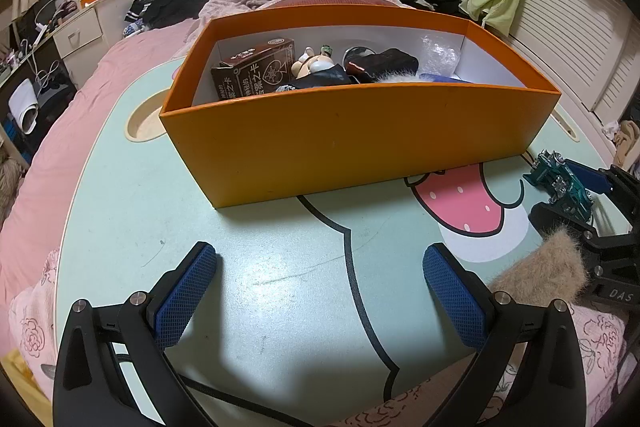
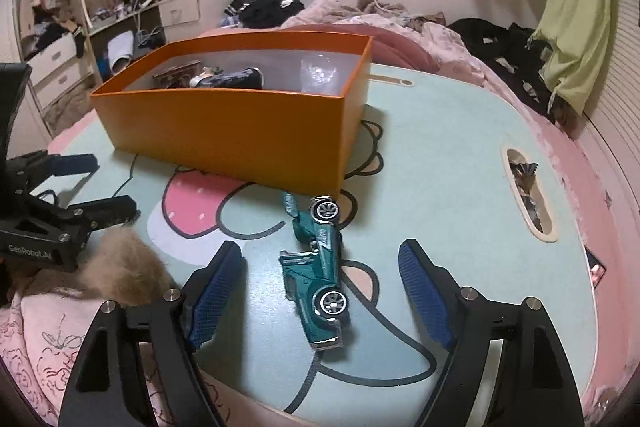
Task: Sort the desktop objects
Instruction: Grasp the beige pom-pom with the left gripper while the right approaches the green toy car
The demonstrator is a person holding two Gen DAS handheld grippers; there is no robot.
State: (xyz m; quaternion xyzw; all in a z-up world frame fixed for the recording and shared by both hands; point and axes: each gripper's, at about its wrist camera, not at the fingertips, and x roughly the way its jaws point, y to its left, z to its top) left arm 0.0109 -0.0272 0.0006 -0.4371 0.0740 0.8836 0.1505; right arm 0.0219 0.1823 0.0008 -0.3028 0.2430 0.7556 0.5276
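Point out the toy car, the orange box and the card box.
green toy car (image 2: 316, 267), right wrist view, on its side panel.
orange box (image 1: 352, 143), left wrist view, near wall.
brown card box (image 1: 256, 71), left wrist view, printed face.

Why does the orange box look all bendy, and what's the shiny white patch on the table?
Left wrist view: the fisheye lens bows the orange box and darkens the corners; the white patch is lamp glare on the table. Right wrist view: same bending, and the green toy car looks slightly soft, with its shadow on the tabletop beside it.

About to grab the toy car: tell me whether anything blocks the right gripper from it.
Nothing visible does. The teal toy car lies on its side on the table, between the open right gripper fingers.
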